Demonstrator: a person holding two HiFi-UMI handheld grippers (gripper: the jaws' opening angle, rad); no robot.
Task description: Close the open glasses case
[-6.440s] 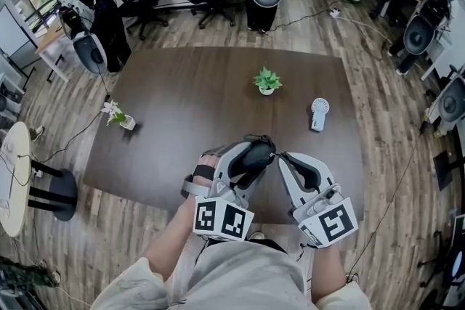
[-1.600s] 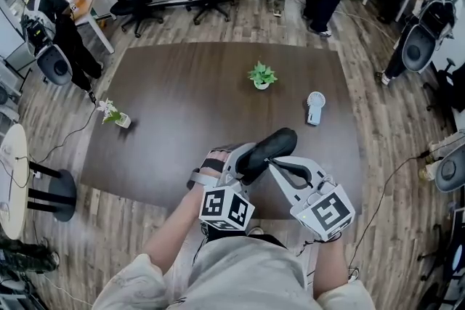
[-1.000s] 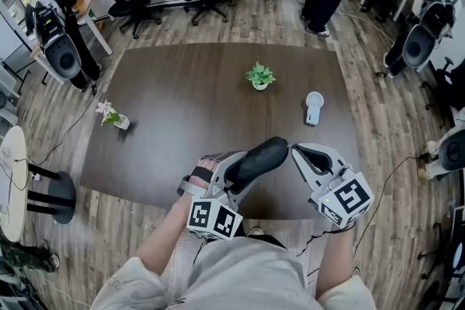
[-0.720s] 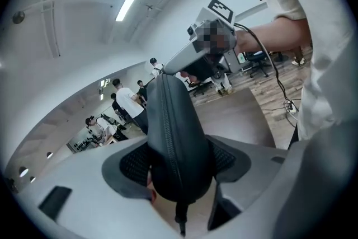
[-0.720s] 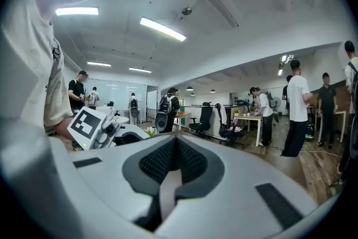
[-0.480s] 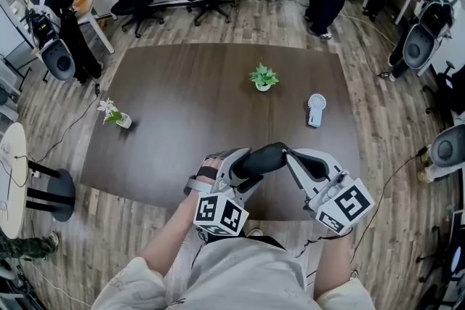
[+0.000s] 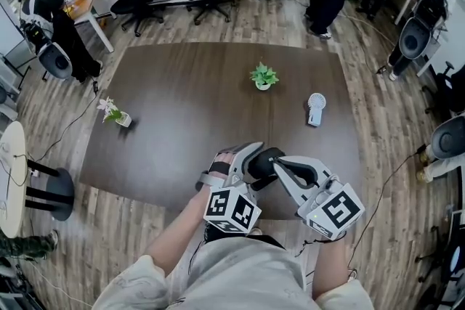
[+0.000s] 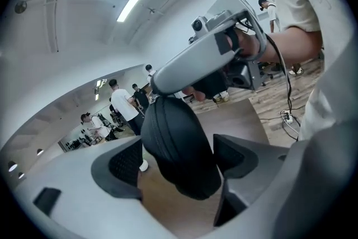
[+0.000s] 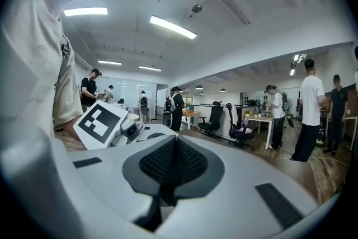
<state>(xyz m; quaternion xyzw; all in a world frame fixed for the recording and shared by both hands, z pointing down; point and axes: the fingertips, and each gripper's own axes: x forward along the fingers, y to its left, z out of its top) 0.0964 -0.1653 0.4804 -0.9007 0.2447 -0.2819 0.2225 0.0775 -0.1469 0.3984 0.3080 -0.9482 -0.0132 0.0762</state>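
Far left on the dark, wood-grained table (image 7: 182,105): a thin, white-flowered potted sprig (image 7: 112,111). Nearer the front edge, the left gripper (image 8: 180,162): smooth grey shells, dimpled black pads, jaws just opened wide and standing apart. Between those pads, unsqueezed, a gap showing on one side: the glasses case (image 8: 170,126), a black, matte, rounded oblong, halves together along a ribbed seam. Beyond it, mid-table, a leafy green potted plant (image 7: 263,75). Next, the right gripper (image 9: 172,162), pads pressed together on nothing, tip at the case's upper end. Farther right, a small white round-headed fan (image 7: 317,111).
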